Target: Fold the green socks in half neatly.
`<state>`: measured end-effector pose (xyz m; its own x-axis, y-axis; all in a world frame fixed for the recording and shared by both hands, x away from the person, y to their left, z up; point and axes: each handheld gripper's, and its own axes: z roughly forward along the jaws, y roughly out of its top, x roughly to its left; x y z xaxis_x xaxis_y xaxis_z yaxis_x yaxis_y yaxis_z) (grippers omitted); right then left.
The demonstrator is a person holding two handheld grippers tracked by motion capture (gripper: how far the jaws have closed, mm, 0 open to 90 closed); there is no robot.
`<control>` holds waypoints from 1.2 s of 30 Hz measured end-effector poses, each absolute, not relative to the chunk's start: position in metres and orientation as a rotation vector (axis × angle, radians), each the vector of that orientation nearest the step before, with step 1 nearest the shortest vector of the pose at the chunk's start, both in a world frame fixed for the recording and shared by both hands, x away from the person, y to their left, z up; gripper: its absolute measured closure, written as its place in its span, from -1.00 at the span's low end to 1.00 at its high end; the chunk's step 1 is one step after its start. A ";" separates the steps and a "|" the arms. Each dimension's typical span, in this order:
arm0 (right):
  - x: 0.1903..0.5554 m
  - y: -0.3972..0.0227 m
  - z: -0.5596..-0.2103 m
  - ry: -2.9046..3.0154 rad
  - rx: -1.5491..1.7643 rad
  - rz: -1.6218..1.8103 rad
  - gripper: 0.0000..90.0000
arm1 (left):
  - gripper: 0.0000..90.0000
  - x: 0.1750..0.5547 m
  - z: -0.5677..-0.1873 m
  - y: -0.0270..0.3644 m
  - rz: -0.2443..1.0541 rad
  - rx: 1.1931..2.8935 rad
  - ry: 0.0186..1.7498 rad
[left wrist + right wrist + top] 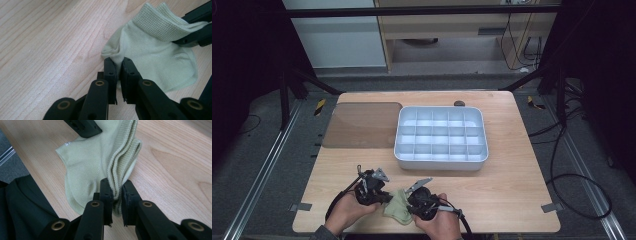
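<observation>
Socks (399, 207), a pale green pair laid one on the other, lie at the near edge of the desk (512, 195), between my two hands. I have both tongs clenched on them. The left tongs (119, 65) pinch a small fold of the thin fabric at one end; the right tongs (117, 187) grip the stacked ribbed cuffs, whose layered edges I can see squeezed between the jaws in the right gripper view. In the high view the left tongs (384, 197) and right tongs (411, 202) sit close together over the bundle.

As I read it, the step in hand is folding or bundling the pair so it can go into the white divider tray (441, 162), which stands farther out, well apart from the socks. A brown sheet (362, 125) lies to the left of the tray.

To do this well, I keep the cuff grip firm, since it holds several layers and any slack would let an inner layer slide out. The left bite is shallow, on a thin fold only, so I would move it slowly and avoid tugging against the right side; the knit stretches and could slip free. I would lift both ends together, just off the wood, and bring one end over the other evenly.
</observation>
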<state>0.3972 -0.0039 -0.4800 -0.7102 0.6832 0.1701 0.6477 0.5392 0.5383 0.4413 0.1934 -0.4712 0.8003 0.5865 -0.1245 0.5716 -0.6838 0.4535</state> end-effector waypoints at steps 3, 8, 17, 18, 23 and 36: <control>0.397 -0.004 -0.480 2.702 1.174 0.908 0.81 | 0.86 0.442 -0.471 0.194 0.038 2.505 0.866; 0.399 -0.003 -0.481 2.698 1.183 0.917 0.81 | 0.86 0.441 -0.470 0.195 0.045 2.498 0.883; 0.400 -0.003 -0.481 2.696 1.200 0.917 0.81 | 0.86 0.440 -0.467 0.197 0.042 2.493 0.885; 0.400 -0.003 -0.481 2.697 1.202 0.917 0.81 | 0.86 0.440 -0.466 0.196 0.047 2.494 0.887; 0.401 -0.003 -0.481 2.696 1.205 0.916 0.81 | 0.86 0.438 -0.464 0.196 0.052 2.487 0.892; 0.402 -0.003 -0.481 2.693 1.215 0.922 0.80 | 0.86 0.435 -0.455 0.192 0.070 2.502 0.888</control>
